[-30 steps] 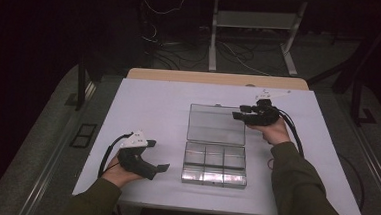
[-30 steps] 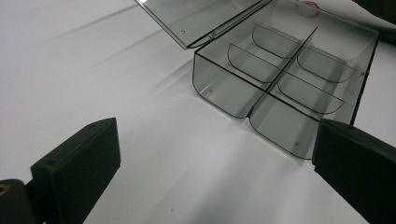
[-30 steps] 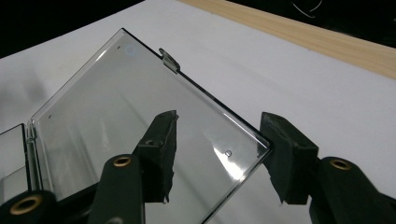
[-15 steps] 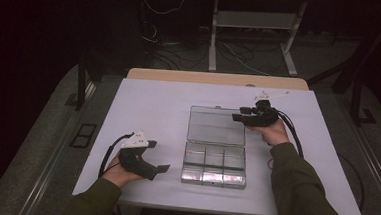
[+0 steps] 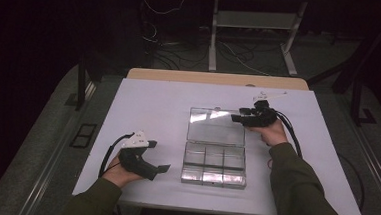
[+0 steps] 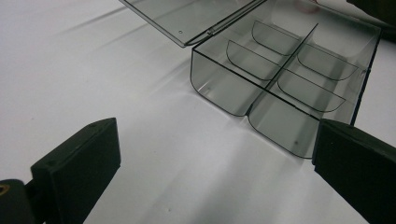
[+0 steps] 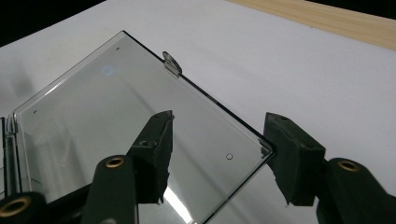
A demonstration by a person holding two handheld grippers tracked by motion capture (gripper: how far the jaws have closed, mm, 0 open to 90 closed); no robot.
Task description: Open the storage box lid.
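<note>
Near the surface's [image 5: 143, 104] front-left corner the left gripper [image 5: 160, 169] rests with jaws wide apart, empty, aimed at the clear compartment box [image 5: 214, 163] lying mid-surface. Its opened lid [image 5: 216, 125] lies flat behind it. At the lid's right edge hovers the right gripper [image 5: 237, 119], jaws spread, holding nothing.

High view overhead facing forward, gripper views close, all sharing clear box [image 5: 215, 149]

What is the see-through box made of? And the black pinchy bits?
The box and its open lid look like clear, smoky plastic: glossy, and the table shows through. The right gripper has dull black jaws, probably plastic or rubber; I cannot tell which.
</note>
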